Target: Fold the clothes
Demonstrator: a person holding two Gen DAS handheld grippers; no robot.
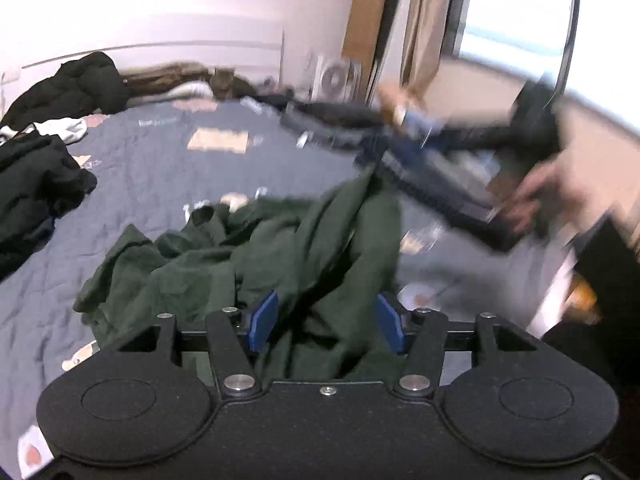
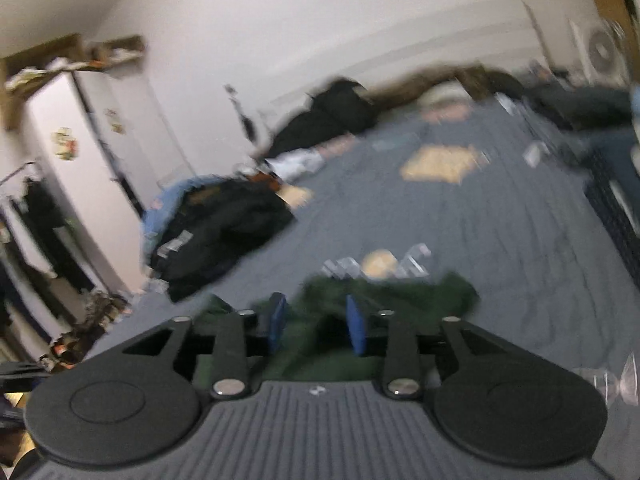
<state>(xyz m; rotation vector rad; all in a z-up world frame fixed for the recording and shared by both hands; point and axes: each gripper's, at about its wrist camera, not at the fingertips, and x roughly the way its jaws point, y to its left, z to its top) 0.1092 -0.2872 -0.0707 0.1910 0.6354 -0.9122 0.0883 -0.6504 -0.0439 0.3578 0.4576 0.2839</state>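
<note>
A crumpled dark green cotton garment (image 1: 256,256) is seen on the grey quilted bed (image 1: 160,168), both the left gripper (image 1: 326,322) and the right gripper (image 2: 318,324) parted and holding nothing; bunched folds could be snagged or misgrasped.

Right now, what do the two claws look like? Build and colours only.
Both alike: the left claw and right claw have blue pads on black linkage arms with silver pivot bolts and two round black discs. The left body is smooth black; the right's is ribbed grey. No cables or sleeves show.
</note>
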